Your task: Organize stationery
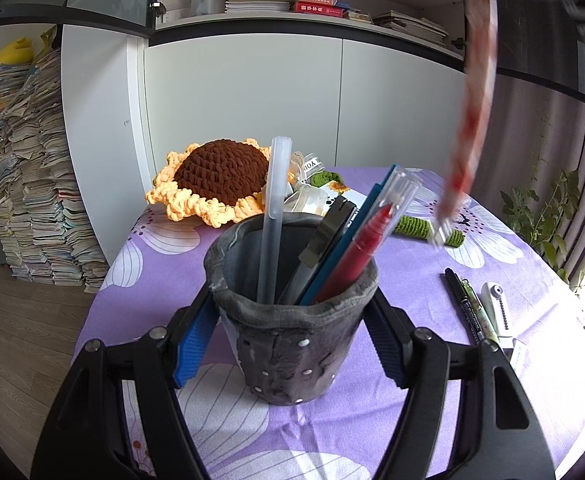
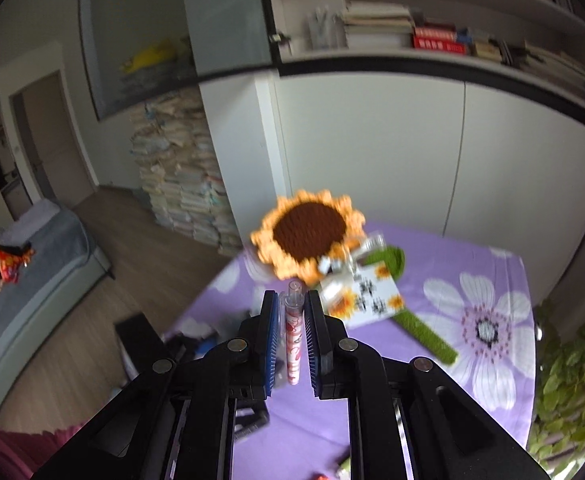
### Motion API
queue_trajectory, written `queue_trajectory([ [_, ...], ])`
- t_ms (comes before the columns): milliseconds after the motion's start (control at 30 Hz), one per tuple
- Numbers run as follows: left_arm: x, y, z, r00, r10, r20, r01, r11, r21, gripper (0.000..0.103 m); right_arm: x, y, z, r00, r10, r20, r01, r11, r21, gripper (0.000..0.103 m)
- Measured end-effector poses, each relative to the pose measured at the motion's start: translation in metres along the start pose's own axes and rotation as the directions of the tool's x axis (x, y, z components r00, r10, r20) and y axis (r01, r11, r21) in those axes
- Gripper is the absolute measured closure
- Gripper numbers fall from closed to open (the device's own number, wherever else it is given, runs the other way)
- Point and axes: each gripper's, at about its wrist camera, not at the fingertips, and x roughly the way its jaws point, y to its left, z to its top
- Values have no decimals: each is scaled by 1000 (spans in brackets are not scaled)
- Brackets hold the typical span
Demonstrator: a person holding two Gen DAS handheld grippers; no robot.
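Pen holder: grey felt pen holder (image 1: 288, 320) at centre of the left wrist view, upright on the purple tablecloth (image 1: 412, 288), clamped between the left gripper (image 1: 292, 316) pads.
Patterned pen: red-and-white pen (image 2: 293, 344) pinched in the closed right gripper (image 2: 293, 340), lower centre of the right wrist view.
Left view only: that pen (image 1: 472, 112) blurred at upper right, above the holder; loose pens (image 1: 472, 304) lower right.
Right view only: sunflower card (image 2: 368, 296).

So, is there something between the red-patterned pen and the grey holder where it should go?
Nothing visible between them. The red-patterned pen hangs above and right of the grey holder, whose mouth is partly filled by four pens.
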Motion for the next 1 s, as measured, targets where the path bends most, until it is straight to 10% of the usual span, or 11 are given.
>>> queue_trajectory([
  [333, 2, 0, 0, 1000, -2, -7, 2, 1000, -3, 33, 8, 17, 34, 990, 84, 114, -81, 996, -30, 89],
  [1000, 4, -1, 0, 1000, -2, -16, 2, 1000, -6, 32, 78, 7, -29, 992, 110, -54, -111, 994, -14, 89],
])
